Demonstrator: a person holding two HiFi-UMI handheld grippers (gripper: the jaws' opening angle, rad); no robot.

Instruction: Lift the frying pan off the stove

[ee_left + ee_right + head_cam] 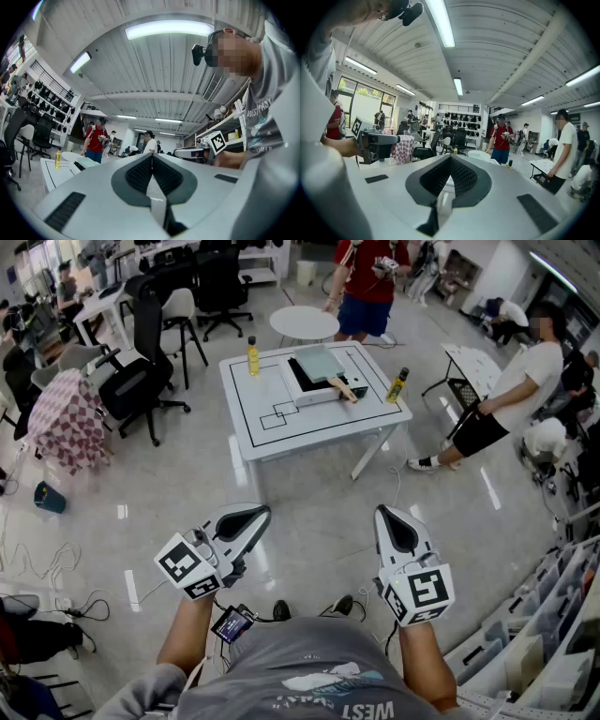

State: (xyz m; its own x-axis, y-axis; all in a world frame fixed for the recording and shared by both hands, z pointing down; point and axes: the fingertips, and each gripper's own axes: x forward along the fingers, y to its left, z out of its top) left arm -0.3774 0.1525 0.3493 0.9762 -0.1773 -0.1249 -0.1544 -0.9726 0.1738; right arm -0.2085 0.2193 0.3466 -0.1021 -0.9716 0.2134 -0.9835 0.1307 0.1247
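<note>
The person's grey shirt (281,657) carries the word "WEST".

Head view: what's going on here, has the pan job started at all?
Not yet. A person stands on the floor short of the white table, holding the left hand-held gripper and the right hand-held gripper out in front, both shut and empty. The frying pan sits on the stove on that table, untouched, with a yellow bottle and a second bottle near it. Bystanders stand beyond.

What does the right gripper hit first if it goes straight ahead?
Nothing near: the right gripper has open floor ahead, then probably the white table with the frying pan; depth is unclear.
</note>
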